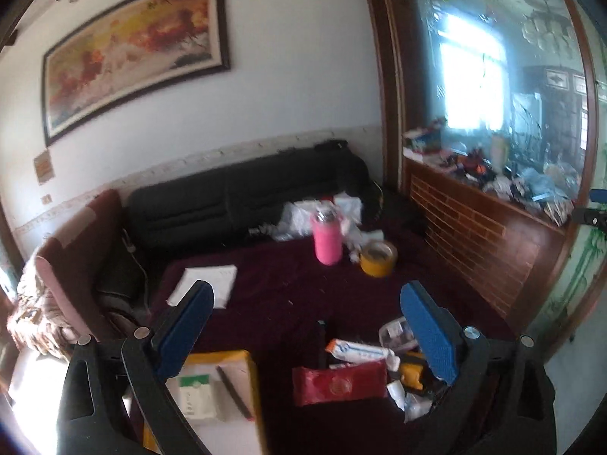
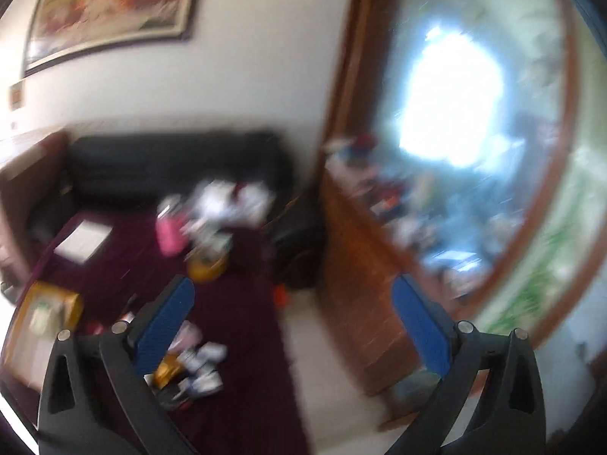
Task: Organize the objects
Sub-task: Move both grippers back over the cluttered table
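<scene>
Left wrist view: the left gripper (image 1: 307, 326) stands with its two blue-padded fingers (image 1: 182, 337) spread wide and nothing between the pads. It hangs above a low table covered in dark maroon cloth (image 1: 288, 288).

Beyond the fingertips, toward the far edge of the table, a pink cylindrical bottle with a silver cap (image 1: 326, 237) stands upright, and a yellow roll of tape (image 1: 377, 258) lies just beside it, on the right-finger side. Behind these two sits a heap of white plastic bags and paper (image 1: 303, 216), and past that a black sofa (image 1: 242, 197).

Just beyond the tip of the left finger a white sheet of paper (image 1: 206, 282) lies flat. Under that finger, nearer the camera, is a yellow flat box (image 1: 224, 390) with a white and green packet (image 1: 195, 394) and a dark pen (image 1: 233, 392) on it.

Between the two fingers, low in the view, a red flat packet (image 1: 339, 381) lies with a white and blue tube (image 1: 358, 350) just above it. Small white packets and a yellow item are piled against the right finger; what they are cannot be told.

Right wrist view, strongly blurred: the right gripper (image 2: 292, 326) also has its blue-padded fingers spread wide and empty. The table's right edge and pale floor show between them. The pink bottle (image 2: 169, 233) and the yellow tape (image 2: 206, 265) lie beyond the left finger's tip, and a jumble of small white items (image 2: 201, 367) lies just inside that finger.
</scene>
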`<state>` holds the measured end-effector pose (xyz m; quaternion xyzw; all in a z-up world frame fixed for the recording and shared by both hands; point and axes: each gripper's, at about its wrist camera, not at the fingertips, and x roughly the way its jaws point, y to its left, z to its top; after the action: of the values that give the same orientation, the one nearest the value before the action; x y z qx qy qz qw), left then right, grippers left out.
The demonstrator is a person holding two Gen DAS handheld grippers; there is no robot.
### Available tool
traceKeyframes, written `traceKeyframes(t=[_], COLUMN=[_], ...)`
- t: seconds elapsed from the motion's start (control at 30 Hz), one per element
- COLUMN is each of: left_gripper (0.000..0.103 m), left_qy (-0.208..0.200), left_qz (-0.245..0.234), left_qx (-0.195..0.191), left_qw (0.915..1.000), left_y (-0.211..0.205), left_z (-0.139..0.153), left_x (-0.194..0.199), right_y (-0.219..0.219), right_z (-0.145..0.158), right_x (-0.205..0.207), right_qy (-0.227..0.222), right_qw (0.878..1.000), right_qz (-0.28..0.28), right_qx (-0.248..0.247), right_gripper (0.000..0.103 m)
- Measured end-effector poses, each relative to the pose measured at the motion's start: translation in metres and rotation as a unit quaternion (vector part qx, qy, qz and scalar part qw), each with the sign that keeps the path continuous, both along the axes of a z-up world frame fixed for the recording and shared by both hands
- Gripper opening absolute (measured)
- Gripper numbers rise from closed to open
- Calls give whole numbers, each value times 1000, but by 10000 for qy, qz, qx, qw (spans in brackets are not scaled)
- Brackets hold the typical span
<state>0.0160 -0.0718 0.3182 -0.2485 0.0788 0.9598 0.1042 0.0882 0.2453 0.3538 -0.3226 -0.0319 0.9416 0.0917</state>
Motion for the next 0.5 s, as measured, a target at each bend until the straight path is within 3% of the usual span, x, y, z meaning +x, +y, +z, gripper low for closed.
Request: traceKeyframes(t=[0.07, 0.17, 0.23, 0.3, 0.37, 0.43, 0.5], left_gripper=[96, 96, 96, 96, 96, 96, 96], left_qy=[-502, -1094, -1346, -1570, -1888, -2120, -2254], left_qz=[-330, -490, -446, -284, -336, -386, -415], left_qx=[8, 123, 146, 2, 196, 298, 162], left_qw=[9982, 9927, 9898, 9872, 9813, 9760, 9733], left_y=[22, 44, 48, 50, 46, 42, 39], left_z=[-65, -135, -166, -187, -194, -206, -227], left_x=[-19, -22, -29, -49, -73, -106, -132], right_y=[-10, -31, -41, -47, -48, -46, -42], right_z=[-65, -150, -190, -217, -232, -245, -250], right_x=[-15, -28, -50, -70, -81, -92, -96], right_qy=[-336, -773, -1070, -1437, -1657, -1781, -1859], right_qw=[9987, 9924, 9856, 9754, 9689, 9637, 9587], right_qz=[322, 881, 1255, 1534, 1563, 1526, 1453], right_qx=[-189, -369, -381, -671, -963, -1274, -1589], right_gripper=[103, 103, 103, 103, 103, 103, 103])
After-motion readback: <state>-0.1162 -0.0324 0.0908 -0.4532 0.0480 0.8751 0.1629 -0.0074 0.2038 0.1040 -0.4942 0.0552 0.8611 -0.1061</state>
